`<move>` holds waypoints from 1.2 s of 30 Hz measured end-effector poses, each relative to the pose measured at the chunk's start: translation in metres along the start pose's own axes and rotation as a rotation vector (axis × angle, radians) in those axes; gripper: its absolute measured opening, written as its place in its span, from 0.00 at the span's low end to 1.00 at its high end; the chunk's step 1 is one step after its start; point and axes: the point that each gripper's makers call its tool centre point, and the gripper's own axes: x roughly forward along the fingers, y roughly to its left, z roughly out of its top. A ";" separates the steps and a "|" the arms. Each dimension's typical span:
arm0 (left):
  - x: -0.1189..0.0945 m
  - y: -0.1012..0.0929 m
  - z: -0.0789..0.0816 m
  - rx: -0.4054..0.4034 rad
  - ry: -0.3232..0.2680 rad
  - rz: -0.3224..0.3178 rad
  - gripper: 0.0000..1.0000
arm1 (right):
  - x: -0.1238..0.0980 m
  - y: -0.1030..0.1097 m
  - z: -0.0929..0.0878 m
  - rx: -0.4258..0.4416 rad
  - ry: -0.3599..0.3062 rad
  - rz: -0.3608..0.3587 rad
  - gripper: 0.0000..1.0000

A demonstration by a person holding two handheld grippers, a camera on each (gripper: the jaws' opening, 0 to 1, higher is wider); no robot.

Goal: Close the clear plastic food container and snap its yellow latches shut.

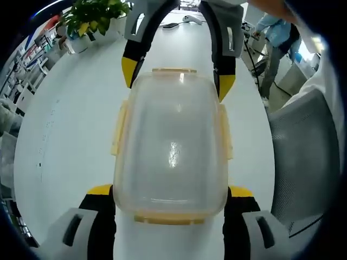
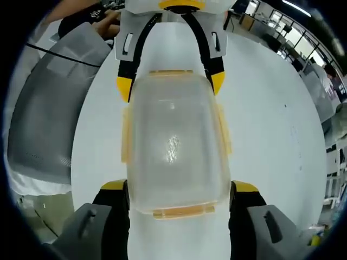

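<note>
Container [image 1: 171, 149] long axis runs between your grippers; left [image 1: 171, 190] and right [image 2: 179, 187] jaws spread, straddling opposite ends, equally near end latches.

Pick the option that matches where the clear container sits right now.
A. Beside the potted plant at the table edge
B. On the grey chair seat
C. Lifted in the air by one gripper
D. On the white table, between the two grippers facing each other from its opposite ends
D: the clear container rests on the white table, the left gripper straddling one end and the right gripper the opposite end.
</note>
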 end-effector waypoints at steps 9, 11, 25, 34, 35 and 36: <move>0.000 0.003 0.000 0.009 -0.005 -0.003 0.79 | 0.000 -0.001 0.000 0.011 -0.005 -0.001 0.72; 0.000 0.003 0.000 0.009 -0.004 -0.004 0.79 | 0.000 -0.001 0.000 0.011 -0.006 0.000 0.72; 0.001 0.007 0.000 0.011 -0.005 -0.017 0.79 | 0.001 -0.004 0.001 0.017 -0.008 0.003 0.73; 0.002 0.021 0.002 0.010 -0.005 -0.017 0.79 | 0.002 -0.019 0.000 0.014 -0.003 0.011 0.73; 0.002 0.023 0.003 0.010 -0.008 -0.017 0.79 | 0.002 -0.022 -0.001 0.015 -0.004 0.014 0.73; 0.002 0.025 0.003 0.011 -0.009 -0.018 0.79 | 0.003 -0.023 -0.001 0.017 -0.004 0.015 0.73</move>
